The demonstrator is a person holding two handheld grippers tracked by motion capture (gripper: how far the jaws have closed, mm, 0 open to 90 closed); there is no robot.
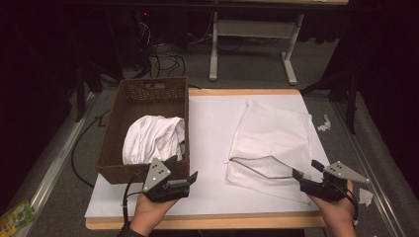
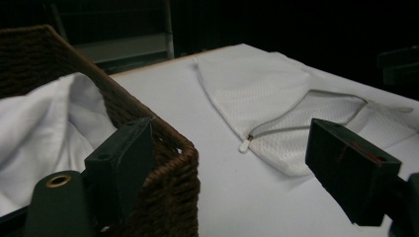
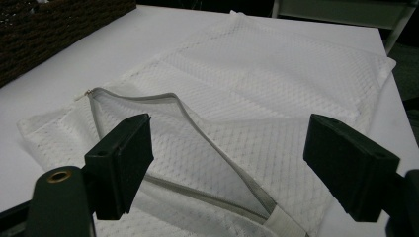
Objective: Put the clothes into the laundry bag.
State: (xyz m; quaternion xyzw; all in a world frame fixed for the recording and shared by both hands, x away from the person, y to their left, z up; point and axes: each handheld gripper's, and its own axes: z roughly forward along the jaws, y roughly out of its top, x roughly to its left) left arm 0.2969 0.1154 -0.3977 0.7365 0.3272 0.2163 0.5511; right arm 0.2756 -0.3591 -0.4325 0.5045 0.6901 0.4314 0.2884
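A: What's on the table, left to right?

B: A brown wicker basket at the left holds crumpled white clothing. The left gripper hovers by the basket's near right corner, jaws released, holding nothing. Right of the centre lies a white mesh laundry bag, its zipper open along the near edge. The right gripper sits at the bag's near right corner, jaws spread, grasping nothing.

A: Which step is this?

B: Probably loading the bag. Next, the left gripper should clench the clothing while the right lifts the bag's opening.
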